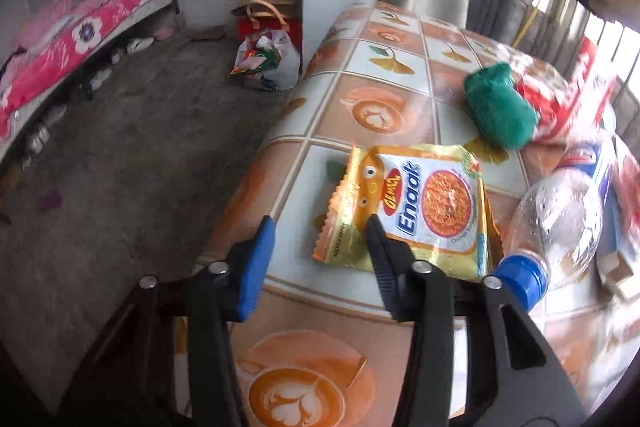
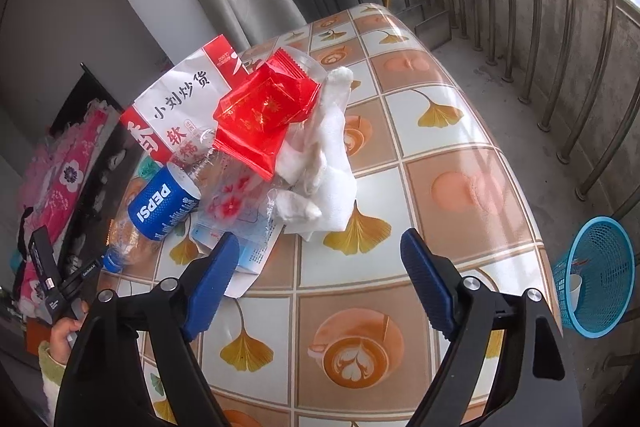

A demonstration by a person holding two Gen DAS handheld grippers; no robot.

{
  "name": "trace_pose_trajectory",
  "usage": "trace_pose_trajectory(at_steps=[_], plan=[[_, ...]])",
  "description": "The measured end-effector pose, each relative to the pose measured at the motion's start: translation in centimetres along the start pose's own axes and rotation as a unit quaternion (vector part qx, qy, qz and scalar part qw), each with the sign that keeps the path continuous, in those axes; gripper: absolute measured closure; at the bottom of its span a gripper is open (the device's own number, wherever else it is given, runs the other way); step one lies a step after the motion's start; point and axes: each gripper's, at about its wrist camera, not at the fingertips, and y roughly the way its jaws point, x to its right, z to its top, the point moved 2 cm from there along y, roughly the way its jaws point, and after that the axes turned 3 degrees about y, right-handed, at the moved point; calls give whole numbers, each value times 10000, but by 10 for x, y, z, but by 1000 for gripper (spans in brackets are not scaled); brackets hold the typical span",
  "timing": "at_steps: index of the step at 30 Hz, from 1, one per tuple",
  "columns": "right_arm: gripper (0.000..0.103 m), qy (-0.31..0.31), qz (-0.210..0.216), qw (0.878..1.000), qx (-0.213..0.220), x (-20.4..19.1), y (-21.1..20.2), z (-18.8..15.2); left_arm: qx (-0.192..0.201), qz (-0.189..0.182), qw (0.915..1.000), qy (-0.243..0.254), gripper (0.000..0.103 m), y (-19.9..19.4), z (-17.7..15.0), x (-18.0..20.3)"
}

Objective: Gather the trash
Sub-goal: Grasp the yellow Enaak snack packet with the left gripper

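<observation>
Item: yellow foil noodle packet [image 1: 412,205], frame centre, on my tiled-pattern worktop [image 1: 360,99]. Left hand-held gripper [image 1: 320,223] parted, empty; right hand-held gripper [image 2: 316,243] wide, empty, below crumpled white tissue [image 2: 324,163].

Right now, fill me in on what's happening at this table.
A person is clearing trash off a tiled-pattern table with a handheld gripper in each hand. The left gripper is open over the edge of a yellow noodle packet, one finger on it, not yet clamped. The right gripper hangs open in front of a pile: crumpled white tissue, red wrappers, a Pepsi bottle. A blue basket waits on the floor beside the table.
</observation>
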Motion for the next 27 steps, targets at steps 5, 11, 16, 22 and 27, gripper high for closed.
trace_pose_trajectory(at_steps=[5,11,16,22,27], plan=[[24,5,30,10000,-28,-2,1,-1,-63,8,9999,108,102,2,1,4],[25,84,-7,10000,36,4,-6,0,319,-25,9994,-133,103,-16,3,-3],[25,164,-24,9998,102,12,-12,0,1094,-470,9917,-485,103,-78,15,-8],[28,247,63,9995,167,15,-19,-3,1966,-2087,9576,-291,103,-170,27,14],[29,310,86,9993,180,19,-23,-9,1440,-3499,9256,97,103,-173,21,59]])
